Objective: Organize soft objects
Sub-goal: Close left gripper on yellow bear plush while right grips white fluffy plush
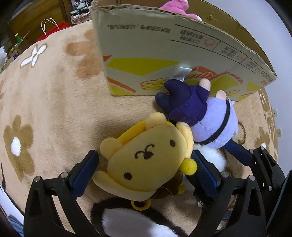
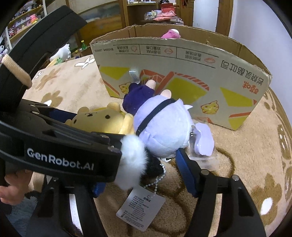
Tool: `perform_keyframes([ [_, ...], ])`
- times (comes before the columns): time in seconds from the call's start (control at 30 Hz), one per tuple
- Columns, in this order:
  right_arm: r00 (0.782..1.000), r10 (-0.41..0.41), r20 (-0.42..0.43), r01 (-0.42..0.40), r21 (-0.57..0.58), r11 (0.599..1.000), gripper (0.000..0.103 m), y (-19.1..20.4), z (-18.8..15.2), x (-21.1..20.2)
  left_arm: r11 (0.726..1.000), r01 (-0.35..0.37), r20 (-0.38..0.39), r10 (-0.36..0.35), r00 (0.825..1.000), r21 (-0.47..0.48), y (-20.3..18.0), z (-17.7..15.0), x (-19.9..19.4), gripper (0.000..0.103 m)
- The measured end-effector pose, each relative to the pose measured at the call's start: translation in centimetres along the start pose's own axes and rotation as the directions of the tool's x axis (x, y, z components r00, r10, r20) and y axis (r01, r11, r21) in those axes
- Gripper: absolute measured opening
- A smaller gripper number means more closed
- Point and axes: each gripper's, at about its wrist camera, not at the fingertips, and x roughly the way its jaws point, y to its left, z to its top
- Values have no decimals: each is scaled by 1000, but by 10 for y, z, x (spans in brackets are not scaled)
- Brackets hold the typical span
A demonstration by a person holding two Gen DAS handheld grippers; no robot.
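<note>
A yellow bear plush (image 1: 146, 156) lies on the flowered beige rug between the open fingers of my left gripper (image 1: 144, 169); the blue pads stand on either side of it with small gaps. A lavender plush with a dark purple body (image 2: 160, 127) lies beside it, in front of the cardboard box (image 2: 182, 60). My right gripper (image 2: 140, 169) is open around the lavender plush; its left finger is mostly hidden behind the left gripper's body. A white fluffy pom (image 2: 131, 160) and a paper tag (image 2: 140, 209) hang from the lavender plush. A pink plush (image 2: 171, 33) is inside the box.
The rug (image 1: 54, 109) spreads left and front. The open box stands just behind the plushes. Shelves and cabinets (image 2: 146, 11) with clutter line the far wall. A red bag (image 1: 53, 31) sits beyond the rug's edge.
</note>
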Motion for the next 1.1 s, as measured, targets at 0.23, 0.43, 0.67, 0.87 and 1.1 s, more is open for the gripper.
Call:
perform_keyframes([
  [0.23,999,26,-32,-25,8,1000,57,-2,2,1,1000,-6,-6,6,1000,-2,4,3,2,99],
  [0.43,999,16,-44,-17,-14,1000,54,5,0,2,1000,-8,0,8,1000,-8,1,0,1,99],
  [0.67,998,37,-53,-36,12,999,52,1,-3,-2,1000,-11,14,11,1000,-6,0,-1,-4,99],
  [0.87,998,5,-62,-4,16,1000,52,0,-4,-5,1000,-8,14,8,1000,-15,0,2,-6,99],
  [1.1,997,-16,-71,18,30,999,52,-10,-7,-11,1000,-17,-6,17,1000,-15,2,5,4,99],
])
